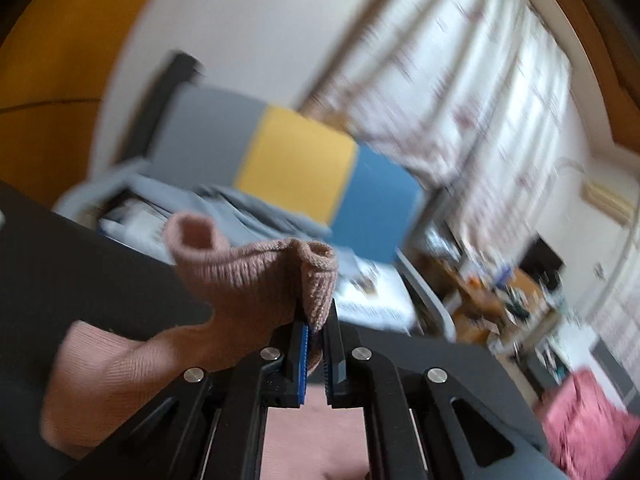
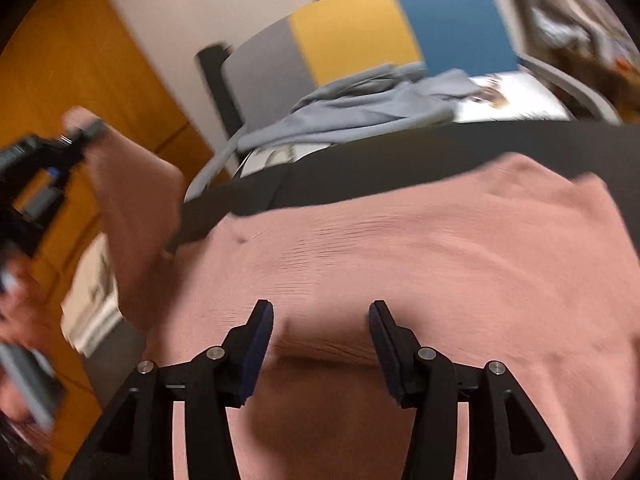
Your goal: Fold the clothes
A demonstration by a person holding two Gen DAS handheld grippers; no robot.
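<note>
A pink knit sweater [image 2: 400, 248] lies spread on a dark table [image 2: 360, 160]. In the left wrist view my left gripper [image 1: 316, 320] is shut on a bunched cuff or edge of the sweater [image 1: 248, 280] and holds it up off the table [image 1: 80, 272]. The right wrist view shows that same left gripper [image 2: 90, 128] at the far left, with a sleeve [image 2: 132, 200] hanging from it. My right gripper [image 2: 320, 316] stands open just above the sweater's body. Only flat pink fabric shows between its pads, which are not pressing on it.
Behind the table stands a chair with grey, yellow and blue back panels [image 2: 360, 24], and a grey-blue garment [image 2: 360, 108] is heaped on it. An orange door [image 2: 80, 60] is at the left. A red-pink cloth [image 1: 592, 420] and a cluttered desk [image 1: 500, 292] are at the right.
</note>
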